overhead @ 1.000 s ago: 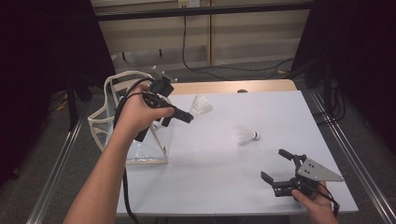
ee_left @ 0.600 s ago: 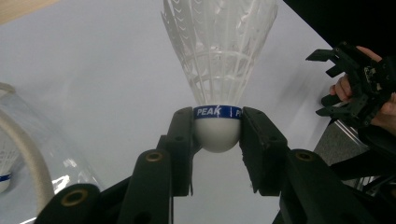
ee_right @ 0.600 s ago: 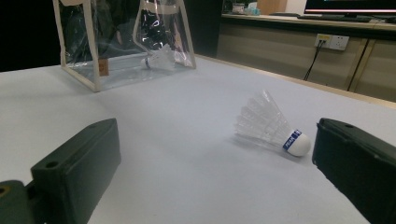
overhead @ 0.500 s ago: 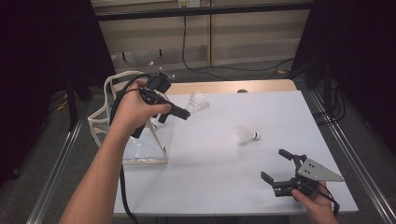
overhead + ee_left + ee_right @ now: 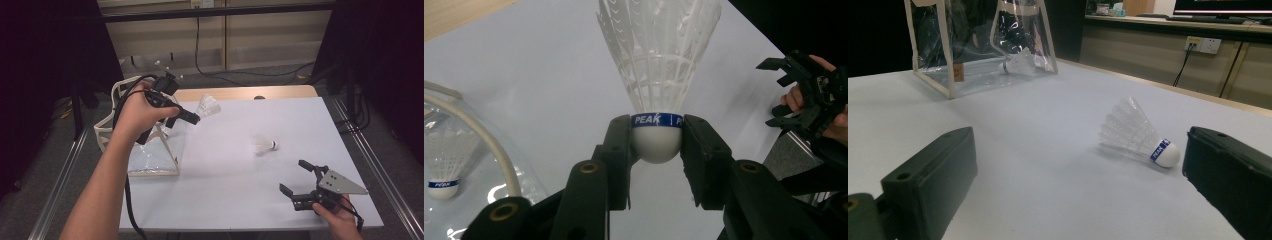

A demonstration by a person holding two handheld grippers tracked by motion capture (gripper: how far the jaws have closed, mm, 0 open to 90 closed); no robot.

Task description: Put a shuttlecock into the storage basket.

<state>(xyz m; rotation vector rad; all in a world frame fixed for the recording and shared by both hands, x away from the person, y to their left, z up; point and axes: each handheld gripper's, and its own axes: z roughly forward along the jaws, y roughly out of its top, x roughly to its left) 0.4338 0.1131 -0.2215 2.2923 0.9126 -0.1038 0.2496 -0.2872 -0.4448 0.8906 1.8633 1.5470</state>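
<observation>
Three shuttlecocks. One [image 5: 658,90] clamped by its cork in the left gripper [image 5: 192,117], raised near the table's far left corner beside the clear bag [image 5: 150,150], likely for dropping in. One [image 5: 446,155] already bagged. One [image 5: 264,145] lies mid-table; right gripper [image 5: 300,180] open, empty, near edge.

The held shuttlecock's [image 5: 659,75] feather tips run past the left gripper view's top edge.

White shuttlecocks, black grippers, pale table

The held shuttlecock [image 5: 659,75] is white with a blue band lettered in white; the one [image 5: 263,146] lying on the white table [image 5: 225,200] matches. The bag [image 5: 150,150] at the table's edge is clear plastic with cream trim. Both grippers [image 5: 187,116] [image 5: 300,181] are black.
</observation>
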